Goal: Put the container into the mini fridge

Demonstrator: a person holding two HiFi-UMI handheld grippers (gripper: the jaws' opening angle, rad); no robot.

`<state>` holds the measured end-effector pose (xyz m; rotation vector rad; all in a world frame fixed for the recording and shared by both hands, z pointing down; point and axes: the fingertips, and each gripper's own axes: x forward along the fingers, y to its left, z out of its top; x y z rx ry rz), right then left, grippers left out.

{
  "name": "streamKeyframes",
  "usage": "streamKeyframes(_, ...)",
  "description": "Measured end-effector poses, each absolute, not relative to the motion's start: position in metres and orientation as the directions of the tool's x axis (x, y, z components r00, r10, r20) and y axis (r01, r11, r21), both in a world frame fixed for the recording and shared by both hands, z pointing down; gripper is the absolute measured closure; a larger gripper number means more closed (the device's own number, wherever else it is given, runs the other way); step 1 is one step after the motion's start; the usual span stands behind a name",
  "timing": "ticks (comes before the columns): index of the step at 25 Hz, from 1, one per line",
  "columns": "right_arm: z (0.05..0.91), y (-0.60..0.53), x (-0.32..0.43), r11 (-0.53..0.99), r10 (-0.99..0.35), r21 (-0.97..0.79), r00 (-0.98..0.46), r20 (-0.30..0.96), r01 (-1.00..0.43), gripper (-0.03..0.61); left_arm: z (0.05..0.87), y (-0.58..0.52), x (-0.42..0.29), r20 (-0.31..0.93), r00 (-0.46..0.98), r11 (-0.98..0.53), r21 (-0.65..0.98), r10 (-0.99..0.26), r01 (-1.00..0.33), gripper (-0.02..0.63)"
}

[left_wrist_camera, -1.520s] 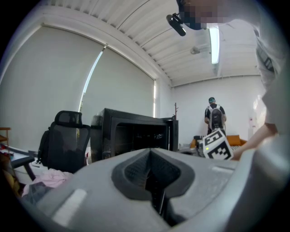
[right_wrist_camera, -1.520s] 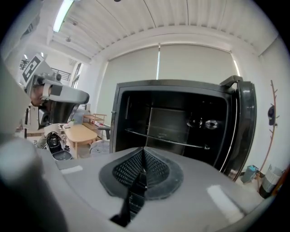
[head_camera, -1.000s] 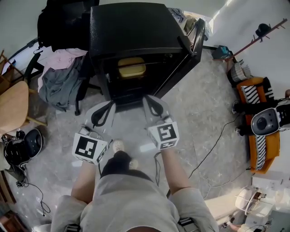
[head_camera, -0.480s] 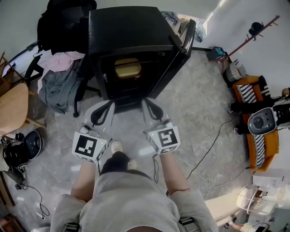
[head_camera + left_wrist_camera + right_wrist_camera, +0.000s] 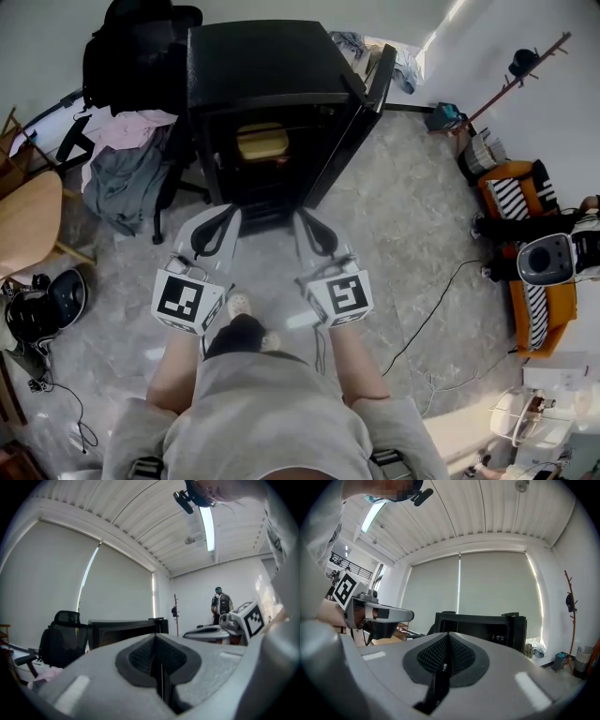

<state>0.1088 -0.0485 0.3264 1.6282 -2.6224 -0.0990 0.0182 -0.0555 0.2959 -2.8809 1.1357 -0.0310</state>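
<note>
The black mini fridge (image 5: 267, 66) stands on the floor with its door (image 5: 352, 117) swung open to the right. A yellow container (image 5: 262, 142) sits on a shelf inside it. My left gripper (image 5: 227, 216) and right gripper (image 5: 302, 218) are held side by side just in front of the fridge opening, apart from the container. Both are shut with nothing in them. In the left gripper view the gripper (image 5: 158, 641) has its jaws pressed together, with the fridge (image 5: 123, 629) beyond. The right gripper (image 5: 447, 638) is likewise shut, facing the fridge (image 5: 480, 624).
A black office chair draped with clothes (image 5: 127, 173) stands left of the fridge, and a wooden table (image 5: 28, 220) is further left. A cable (image 5: 441, 300) runs over the floor at right, near an orange seat (image 5: 525, 253). A person (image 5: 220, 604) stands far off.
The head view has shifted slightly. Both grippers stay shut and have barely moved in front of the open fridge; the container remains on its shelf.
</note>
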Motion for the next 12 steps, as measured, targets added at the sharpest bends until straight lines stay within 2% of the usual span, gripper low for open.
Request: streamKeyframes(12, 0.308, -0.011, 0.109, 0.449, -0.892, 0.058, -0.451, -0.034, -0.892, 0.579, 0.282, -0.026, 0.025, -0.029, 0.727, -0.725, -0.059, -0.686, -0.686, 0.612)
